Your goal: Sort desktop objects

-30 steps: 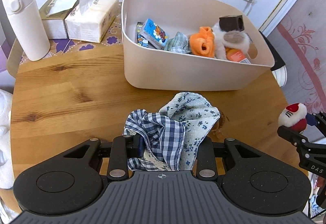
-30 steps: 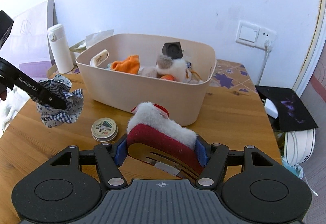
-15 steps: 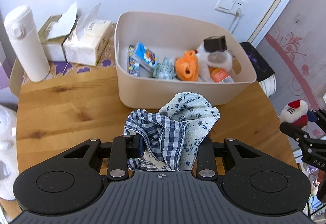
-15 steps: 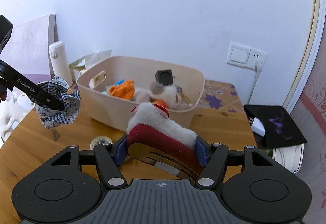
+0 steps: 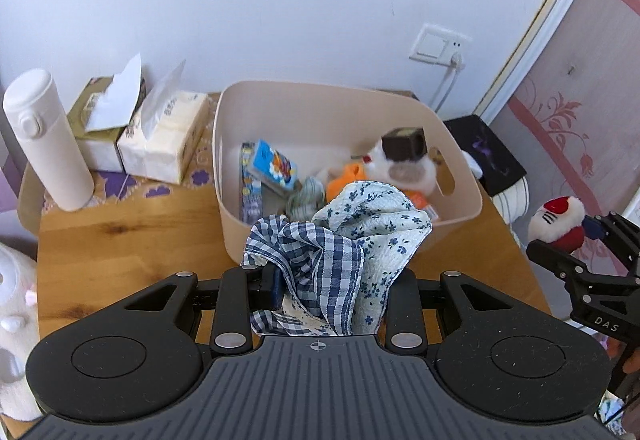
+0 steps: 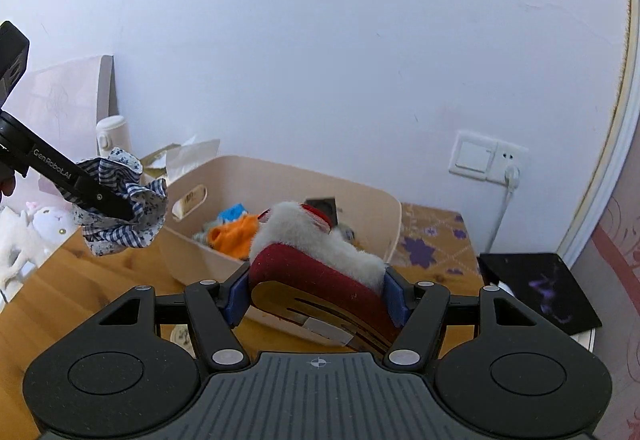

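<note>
My left gripper (image 5: 332, 280) is shut on a bunched cloth (image 5: 340, 244), blue check and white floral, held above the table in front of the beige bin (image 5: 400, 100). The cloth also shows in the right wrist view (image 6: 124, 216) at the left. My right gripper (image 6: 316, 292) is shut on a red and white plush slipper (image 6: 316, 244), held above the table near the bin (image 6: 384, 200). The slipper also shows in the left wrist view (image 5: 560, 220) at the right edge. The bin holds an orange item (image 5: 348, 176), a blue packet (image 5: 274, 164) and a plush toy (image 5: 404, 164).
A white flask (image 5: 48, 140) and two tissue packs (image 5: 160, 136) stand at the table's back left. A round tin (image 6: 182, 336) lies on the wooden table (image 5: 120, 240) under my right gripper. A black pad (image 6: 536, 288) lies off the table's right side. A white plush toy (image 5: 12, 304) sits at the left.
Both grippers have risen and pulled back from the table with their loads. The bin looks smaller and lower in both views. The round tin is now mostly hidden under my right gripper.
</note>
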A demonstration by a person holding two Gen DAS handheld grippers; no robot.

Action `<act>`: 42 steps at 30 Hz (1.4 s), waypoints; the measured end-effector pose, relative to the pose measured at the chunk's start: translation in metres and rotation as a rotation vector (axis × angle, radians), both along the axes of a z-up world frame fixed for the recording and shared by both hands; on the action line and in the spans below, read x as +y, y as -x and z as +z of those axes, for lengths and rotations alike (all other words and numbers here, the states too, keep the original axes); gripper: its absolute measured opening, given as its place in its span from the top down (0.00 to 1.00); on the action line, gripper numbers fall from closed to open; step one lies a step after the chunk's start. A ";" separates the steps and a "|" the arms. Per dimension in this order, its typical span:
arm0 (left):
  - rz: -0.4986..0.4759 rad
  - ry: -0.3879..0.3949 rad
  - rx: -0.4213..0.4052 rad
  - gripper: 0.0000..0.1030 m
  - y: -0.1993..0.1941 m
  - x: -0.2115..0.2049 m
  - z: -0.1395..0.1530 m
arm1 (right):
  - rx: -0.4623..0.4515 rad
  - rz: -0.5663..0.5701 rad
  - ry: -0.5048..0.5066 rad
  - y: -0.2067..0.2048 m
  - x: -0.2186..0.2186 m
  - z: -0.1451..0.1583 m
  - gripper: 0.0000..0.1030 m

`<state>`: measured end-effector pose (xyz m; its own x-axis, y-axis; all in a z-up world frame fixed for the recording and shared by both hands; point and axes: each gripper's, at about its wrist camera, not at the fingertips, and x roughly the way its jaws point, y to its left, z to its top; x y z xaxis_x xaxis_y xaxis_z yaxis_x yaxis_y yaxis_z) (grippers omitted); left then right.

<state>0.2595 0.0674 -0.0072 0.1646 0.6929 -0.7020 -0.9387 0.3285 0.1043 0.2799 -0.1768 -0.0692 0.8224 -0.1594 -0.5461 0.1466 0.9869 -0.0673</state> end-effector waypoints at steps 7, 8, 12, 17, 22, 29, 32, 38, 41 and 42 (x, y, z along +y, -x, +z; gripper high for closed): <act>0.012 -0.039 0.013 0.69 -0.010 0.017 0.011 | -0.031 0.026 0.009 -0.023 -0.004 0.009 0.39; 0.009 -0.044 0.016 0.69 -0.012 0.019 0.012 | -0.034 0.031 0.010 -0.027 -0.004 0.009 0.39; 0.005 -0.079 0.032 0.69 -0.021 0.029 0.016 | -0.044 0.047 0.007 -0.044 -0.009 0.011 0.39; 0.007 -0.101 0.051 0.69 -0.031 0.044 0.015 | -0.047 0.064 0.009 -0.064 -0.017 0.011 0.39; 0.025 -0.102 0.077 0.69 -0.036 0.064 0.006 | -0.044 0.074 0.018 -0.087 -0.025 0.009 0.39; 0.035 -0.111 0.111 0.69 -0.040 0.093 -0.005 | -0.042 0.098 0.013 -0.120 -0.030 0.007 0.39; 0.050 -0.104 0.112 0.69 -0.042 0.103 -0.011 | -0.031 0.119 0.018 -0.135 -0.028 0.003 0.39; 0.067 -0.088 0.133 0.69 -0.046 0.116 -0.023 | 0.012 0.162 0.045 -0.162 -0.021 -0.012 0.39; 0.083 -0.077 0.149 0.68 -0.047 0.122 -0.028 | 0.043 0.166 0.053 -0.172 -0.019 -0.020 0.39; 0.082 -0.065 0.155 0.68 -0.047 0.124 -0.030 | 0.057 0.170 0.051 -0.175 -0.019 -0.023 0.39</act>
<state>0.3070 0.1917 -0.0373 -0.0009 0.7446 -0.6676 -0.9332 0.2392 0.2681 0.4545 -0.1955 -0.0918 0.8079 -0.0493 -0.5872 -0.0279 0.9922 -0.1216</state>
